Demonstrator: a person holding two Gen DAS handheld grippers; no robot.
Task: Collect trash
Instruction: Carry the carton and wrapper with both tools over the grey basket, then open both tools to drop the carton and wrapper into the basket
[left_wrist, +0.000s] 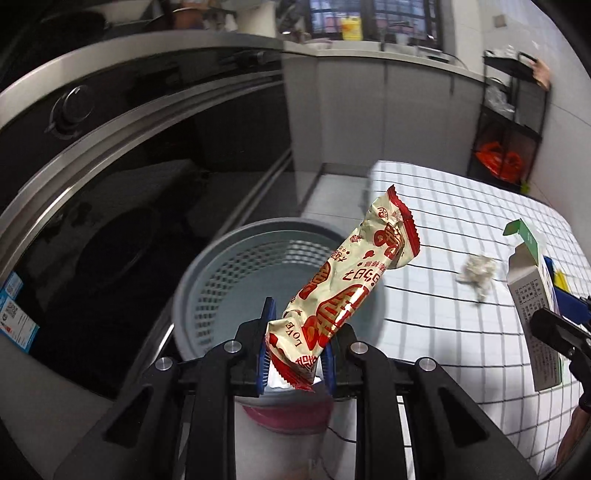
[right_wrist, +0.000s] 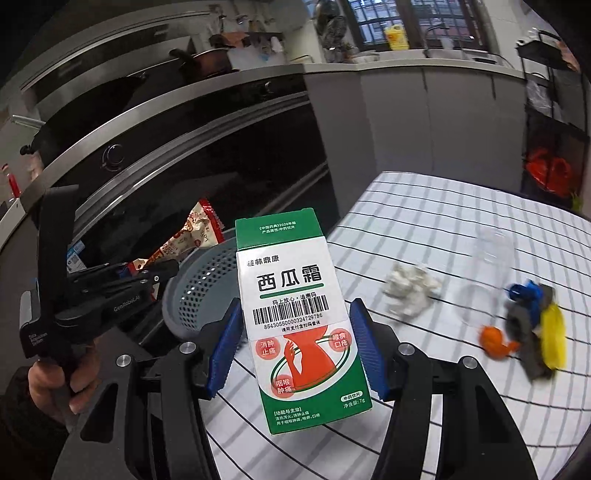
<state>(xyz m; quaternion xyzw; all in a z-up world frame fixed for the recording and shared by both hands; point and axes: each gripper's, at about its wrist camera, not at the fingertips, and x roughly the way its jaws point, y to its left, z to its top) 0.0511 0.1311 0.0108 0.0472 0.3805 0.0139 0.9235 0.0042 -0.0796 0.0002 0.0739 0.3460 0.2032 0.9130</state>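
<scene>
A crinkled cream-and-red snack wrapper (left_wrist: 343, 291) is hanging pinched by its lower end between the blue-padded fingers of the left gripper (left_wrist: 297, 360), directly above the open mouth of the round grey perforated plastic waste basket (left_wrist: 207, 295), which appears to be holding nothing yet. Just to the right, a green-and-white cardboard medicine box (right_wrist: 299, 325) is standing upright between the wide-set pads of the right gripper (right_wrist: 295, 354); whether those pads are actually gripping the box's sides cannot be told, since a gap is showing on each side. Neither piece looks to be binned yet, so the collection seems to be in its early stage. Still waiting on the white tablecloth with a black grid (right_wrist: 461, 206) are a crumpled white paper wad (right_wrist: 410, 291), a clear plastic bottle (right_wrist: 487, 273) lying farther right, and a jumble of orange, blue, grey and yellow scraps (right_wrist: 528, 332) at the right edge. Both tools are pointing forward toward the dark oven front (right_wrist: 207, 147) at far left.
</scene>
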